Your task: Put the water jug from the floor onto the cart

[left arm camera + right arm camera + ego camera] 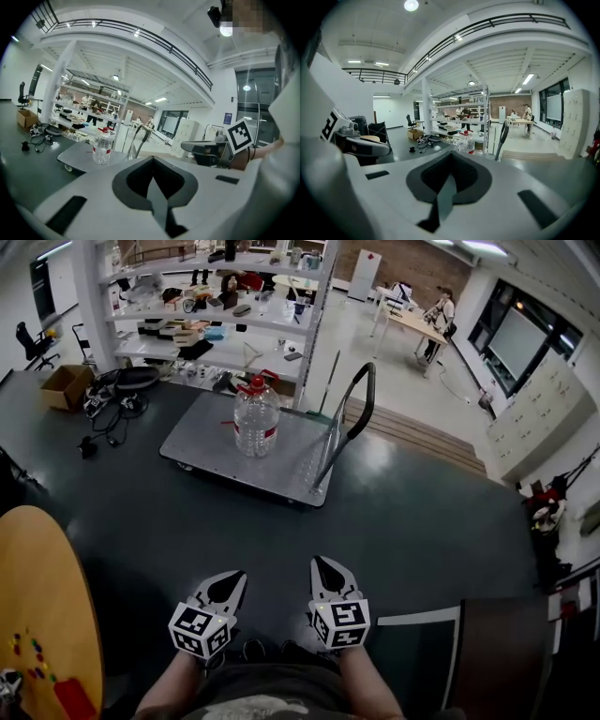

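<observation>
The clear water jug (256,416) with a red cap and handle stands upright on the grey flat cart (216,456), near the middle of its deck. It also shows far off as the jug (101,146) in the left gripper view and the jug (465,142) in the right gripper view. My left gripper (228,585) and right gripper (328,574) are side by side low in the head view, well back from the cart. Both are shut with nothing between their jaws.
The cart's black push handle (359,409) rises at its right end. White shelving (216,306) full of items stands behind it. Cables (108,413) and a cardboard box (64,386) lie on the floor at left. A round yellow table (42,606) is near my left side.
</observation>
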### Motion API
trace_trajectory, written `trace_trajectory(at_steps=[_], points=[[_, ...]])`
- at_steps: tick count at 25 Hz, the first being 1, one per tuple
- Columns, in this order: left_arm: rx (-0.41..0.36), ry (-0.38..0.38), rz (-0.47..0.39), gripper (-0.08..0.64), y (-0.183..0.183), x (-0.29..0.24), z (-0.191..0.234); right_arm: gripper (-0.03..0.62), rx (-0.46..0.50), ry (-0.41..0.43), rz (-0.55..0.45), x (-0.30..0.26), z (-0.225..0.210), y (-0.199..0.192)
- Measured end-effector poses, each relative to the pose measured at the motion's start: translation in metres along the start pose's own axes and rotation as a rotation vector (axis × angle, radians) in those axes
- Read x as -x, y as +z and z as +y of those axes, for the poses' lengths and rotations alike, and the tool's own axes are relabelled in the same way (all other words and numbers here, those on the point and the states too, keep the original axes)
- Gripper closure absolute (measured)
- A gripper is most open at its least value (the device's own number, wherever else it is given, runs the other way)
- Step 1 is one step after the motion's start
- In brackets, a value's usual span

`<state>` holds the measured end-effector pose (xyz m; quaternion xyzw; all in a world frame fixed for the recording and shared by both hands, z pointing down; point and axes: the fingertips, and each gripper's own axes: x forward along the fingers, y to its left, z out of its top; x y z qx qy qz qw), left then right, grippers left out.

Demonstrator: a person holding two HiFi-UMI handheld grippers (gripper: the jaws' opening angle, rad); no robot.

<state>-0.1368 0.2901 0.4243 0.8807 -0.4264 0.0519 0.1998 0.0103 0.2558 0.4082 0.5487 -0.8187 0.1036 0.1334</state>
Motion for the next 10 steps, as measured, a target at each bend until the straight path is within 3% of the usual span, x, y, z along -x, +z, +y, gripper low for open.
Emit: trace_trajectory(at_steps=[10], points=[[-0.010,0.013,0.013,0.553,0.003,-0.022,-0.023,0.603,-0.011,0.010,0.023,0.009,-0.030,-0.008]])
